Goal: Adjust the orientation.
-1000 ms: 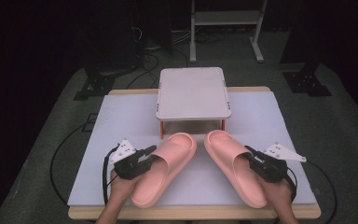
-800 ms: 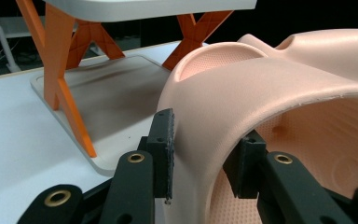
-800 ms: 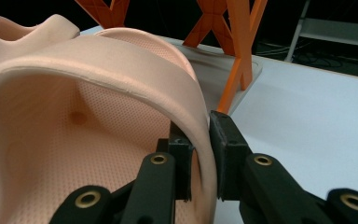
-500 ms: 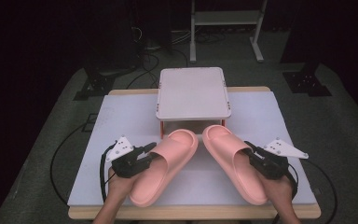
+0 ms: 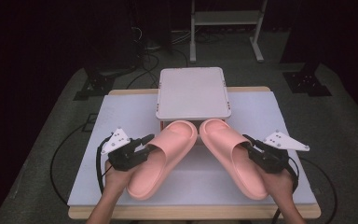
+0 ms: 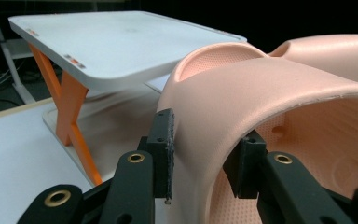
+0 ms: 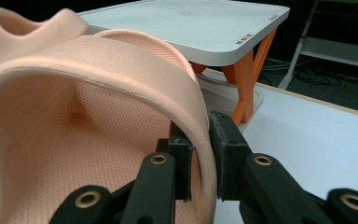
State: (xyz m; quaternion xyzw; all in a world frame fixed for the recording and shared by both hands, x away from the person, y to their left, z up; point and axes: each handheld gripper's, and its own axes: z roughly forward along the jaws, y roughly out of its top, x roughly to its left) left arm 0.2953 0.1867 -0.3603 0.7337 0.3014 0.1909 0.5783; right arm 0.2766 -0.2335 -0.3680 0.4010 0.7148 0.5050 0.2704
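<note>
Two pink foam slides, smooth and matte outside, finely dimpled on the footbed. Left slide (image 5: 161,156) pinched at the outer edge of its arched strap by the left tool (image 5: 145,145), one black pad outside the band and one inside. Right slide (image 5: 233,154) likewise pinched through its strap wall by the right tool (image 5: 251,144), pads pressed tight on the thin curved foam. Toes angled inward, close together, just in front of a small white stand (image 5: 193,93): flat rounded-corner top with a raised rim, on crossed orange legs. Beneath everything, a pale smooth sheet over a wood-edged tabletop (image 5: 270,112). Cannot tell whether the soles touch the sheet. Black cables trailing from both tools.
</note>
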